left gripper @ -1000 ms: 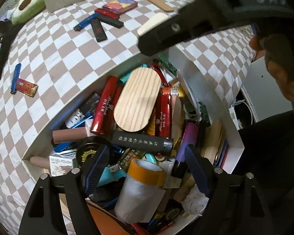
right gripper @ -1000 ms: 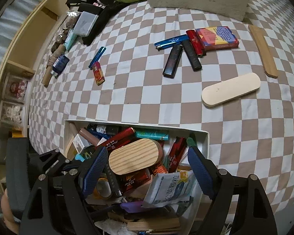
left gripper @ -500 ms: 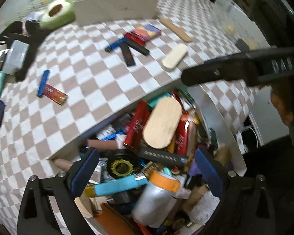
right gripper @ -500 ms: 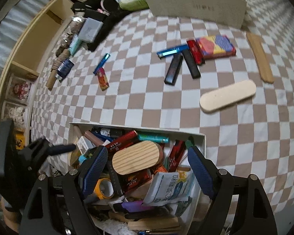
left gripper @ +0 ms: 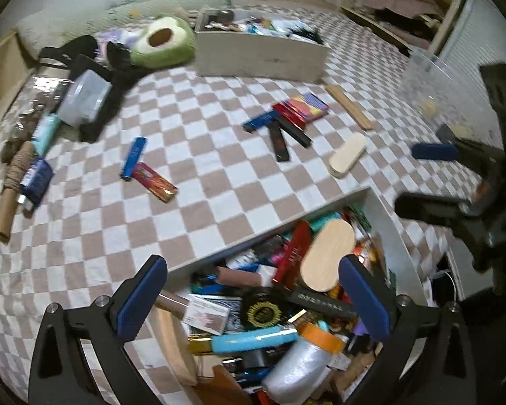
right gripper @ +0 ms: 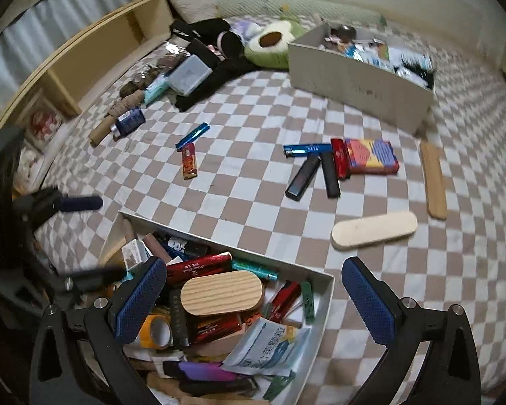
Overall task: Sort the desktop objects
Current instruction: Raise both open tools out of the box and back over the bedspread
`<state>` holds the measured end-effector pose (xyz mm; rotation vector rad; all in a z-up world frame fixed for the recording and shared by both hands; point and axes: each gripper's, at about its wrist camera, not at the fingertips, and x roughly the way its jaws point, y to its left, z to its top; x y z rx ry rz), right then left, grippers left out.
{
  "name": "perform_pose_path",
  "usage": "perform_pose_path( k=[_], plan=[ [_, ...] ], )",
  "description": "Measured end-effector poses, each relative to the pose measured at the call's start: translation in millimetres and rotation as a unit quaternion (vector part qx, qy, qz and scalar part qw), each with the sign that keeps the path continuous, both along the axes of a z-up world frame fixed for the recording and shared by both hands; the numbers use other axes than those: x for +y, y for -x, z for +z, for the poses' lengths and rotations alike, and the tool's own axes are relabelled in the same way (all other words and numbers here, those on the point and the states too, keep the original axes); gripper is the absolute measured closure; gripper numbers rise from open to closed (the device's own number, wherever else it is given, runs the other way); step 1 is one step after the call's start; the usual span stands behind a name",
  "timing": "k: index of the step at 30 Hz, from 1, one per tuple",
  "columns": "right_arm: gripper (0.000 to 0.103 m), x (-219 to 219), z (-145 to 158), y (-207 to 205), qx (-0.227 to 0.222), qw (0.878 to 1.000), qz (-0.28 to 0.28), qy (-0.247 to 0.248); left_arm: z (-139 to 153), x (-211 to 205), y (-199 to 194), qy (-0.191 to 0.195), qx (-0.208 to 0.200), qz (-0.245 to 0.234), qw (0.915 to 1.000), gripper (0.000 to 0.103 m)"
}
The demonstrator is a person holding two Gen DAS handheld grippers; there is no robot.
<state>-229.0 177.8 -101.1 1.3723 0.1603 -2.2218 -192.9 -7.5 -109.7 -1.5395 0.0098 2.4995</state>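
Clutter fills the near box [right gripper: 324, 303], which sits directly below and between both hand-held grippers: a wood oval [right gripper: 222, 292] lies on top, with red packs, a teal tube, an orange tape roll [right gripper: 153, 330] and a printed sachet [right gripper: 270, 344] heaped around it. The left hand-held gripper [left gripper: 253, 300] hangs over this box with its blue pads [left gripper: 141, 298] wide apart and nothing between them. The right hand-held gripper [right gripper: 254, 298] is likewise spread apart and empty, over the same box.

Ahead of the grippers, on the checked bed cover [right gripper: 246, 182] (it looks like a bed, not a bench), sorted things lie in groups. Just beyond the box, to the right, rests a pale wood paddle [right gripper: 374, 229], and past it a thin wood strip [right gripper: 433, 180]. Farther ahead is a cluster of a blue lighter [right gripper: 307, 150], two black lighters, a red one and a colourful pack [right gripper: 371, 157], touching or nearly so. Ahead to the left, a blue lighter [right gripper: 192, 136] lies beside a red-gold pack [right gripper: 189, 165]. At the far end stands a second box [right gripper: 357, 84], full of items, beside an avocado plush [right gripper: 273, 45].
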Motion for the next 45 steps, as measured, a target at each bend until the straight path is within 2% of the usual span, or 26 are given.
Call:
perform_pose_path(
  k=[6,12,17,27,34,37,41,45],
  plan=[
    [0.000,-2.0,5.8,-1.3,0.014,1.000,0.001,0.001,10.2,-11.4,3.4,0.009,0.024,0.042,0.9988,0.001],
    [0.000,0.5,9.5,3.2,-0.006,1.000,-0.012,-0.006,17.5,-24.0,9.3,-0.005,0.035,0.071,0.9969,0.001],
    [0.000,7.2,9.3,10.0,-0.007,1.000,-0.029,-0.008,20.4,-30.9,17.8,0.002,0.033,0.088,0.9956,0.001],
    [0.000,18.7,10.8,26.8,0.000,0.998,-0.062,-0.014,14.0,-38.5,28.3,-0.006,0.015,0.093,0.9955,0.000],
    [0.000,21.8,18.3,47.1,-0.010,0.998,-0.069,-0.008,23.6,-58.6,45.3,-0.012,0.012,0.109,0.9939,0.000],
    [0.000,25.2,25.8,60.2,-0.013,0.996,-0.084,-0.003,27.2,-69.3,57.2,-0.006,0.012,0.117,0.9931,0.000],
    [0.000,31.3,32.8,83.7,-0.020,0.993,-0.112,0.008,27.1,-79.9,73.7,0.022,0.012,0.112,0.9934,0.000],
    [0.000,37.6,25.0,107.2,-0.034,0.989,-0.144,0.011,14.7,-91.4,92.1,0.020,-0.006,0.100,0.9948,0.000]
  ],
)
